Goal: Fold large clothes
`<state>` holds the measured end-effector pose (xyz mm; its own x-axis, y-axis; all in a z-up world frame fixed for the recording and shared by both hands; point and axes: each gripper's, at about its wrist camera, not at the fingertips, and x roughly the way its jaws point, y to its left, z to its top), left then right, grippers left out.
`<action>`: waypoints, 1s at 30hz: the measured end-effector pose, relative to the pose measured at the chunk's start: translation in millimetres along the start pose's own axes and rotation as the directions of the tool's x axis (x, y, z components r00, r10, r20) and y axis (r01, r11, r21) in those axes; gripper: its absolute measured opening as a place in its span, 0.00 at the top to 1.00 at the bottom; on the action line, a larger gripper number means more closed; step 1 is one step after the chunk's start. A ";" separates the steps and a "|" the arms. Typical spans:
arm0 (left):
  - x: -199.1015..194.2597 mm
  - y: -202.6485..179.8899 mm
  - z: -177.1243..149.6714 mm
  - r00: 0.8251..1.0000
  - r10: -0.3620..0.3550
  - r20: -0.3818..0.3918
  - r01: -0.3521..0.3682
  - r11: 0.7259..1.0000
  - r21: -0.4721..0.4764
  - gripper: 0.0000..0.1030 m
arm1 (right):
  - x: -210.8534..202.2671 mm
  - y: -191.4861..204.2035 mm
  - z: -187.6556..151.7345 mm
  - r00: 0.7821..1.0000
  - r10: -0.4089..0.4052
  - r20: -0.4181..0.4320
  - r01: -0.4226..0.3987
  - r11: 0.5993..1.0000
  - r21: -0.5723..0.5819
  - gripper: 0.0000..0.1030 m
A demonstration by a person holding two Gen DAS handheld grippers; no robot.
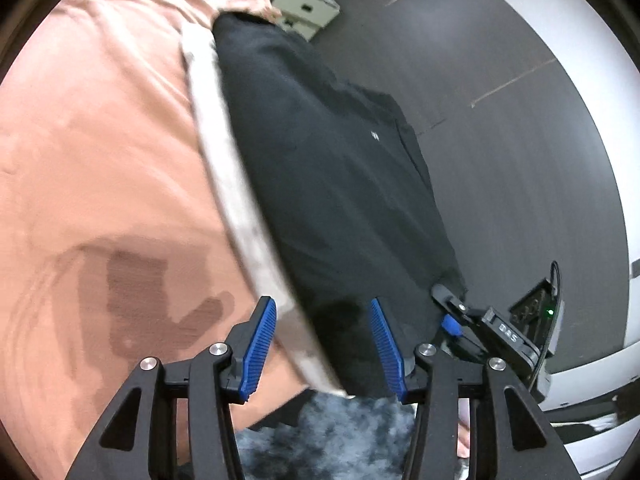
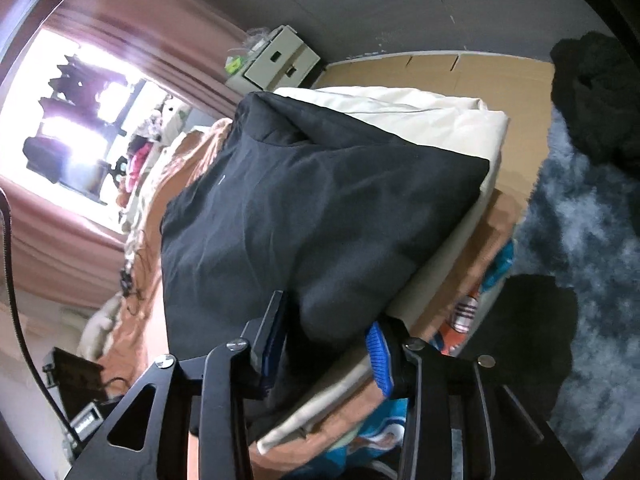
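The black garment (image 1: pixel 332 168) lay along the edge of the bed, over the peach sheet (image 1: pixel 100 140). The left gripper (image 1: pixel 324 344) stood wide open above its near end, holding nothing. The right gripper (image 2: pixel 326 340) was closed on a bunched fold of the cloth.

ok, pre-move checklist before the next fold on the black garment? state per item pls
1. Right tongs have cloth between the pads: ok, a bunched edge of the black garment sits between them; how firmly it is held, cannot tell.
2. Left tongs have a grip: not ok, the pads stand wide apart with nothing clamped.
3. Left tongs lined up with the hem: ok, the near edge of the garment lies between the pads.
4. Garment flat on the bed: cannot tell; it drapes over the bed edge, with folds near the top in the right view.
5. Images sharp: not ok, the left view is motion-blurred.
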<state>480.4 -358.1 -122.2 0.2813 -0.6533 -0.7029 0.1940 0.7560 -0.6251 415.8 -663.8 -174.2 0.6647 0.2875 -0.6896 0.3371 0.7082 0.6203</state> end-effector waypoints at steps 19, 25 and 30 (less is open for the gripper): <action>-170.7 -4.0 -58.3 0.971 0.073 0.230 -0.094 0.992 0.081 0.32 | -107.0 59.9 -79.6 0.985 0.017 0.175 0.007 0.991 -0.131 0.07; -223.1 -21.5 -93.3 0.944 0.095 0.316 -0.146 0.979 0.140 0.20 | -152.8 82.1 -116.0 0.973 0.057 0.222 -0.015 0.982 -0.186 0.07; -268.5 -36.6 -133.6 0.907 0.097 0.409 -0.182 0.968 0.175 0.07 | -185.2 96.1 -140.6 0.967 0.074 0.243 -0.012 0.969 -0.247 0.06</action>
<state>272.1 -215.6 44.0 0.6586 -0.5035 -0.5592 0.3009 0.8574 -0.4176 231.3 -558.4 -39.4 0.8296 0.1742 -0.5304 0.1537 0.8421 0.5170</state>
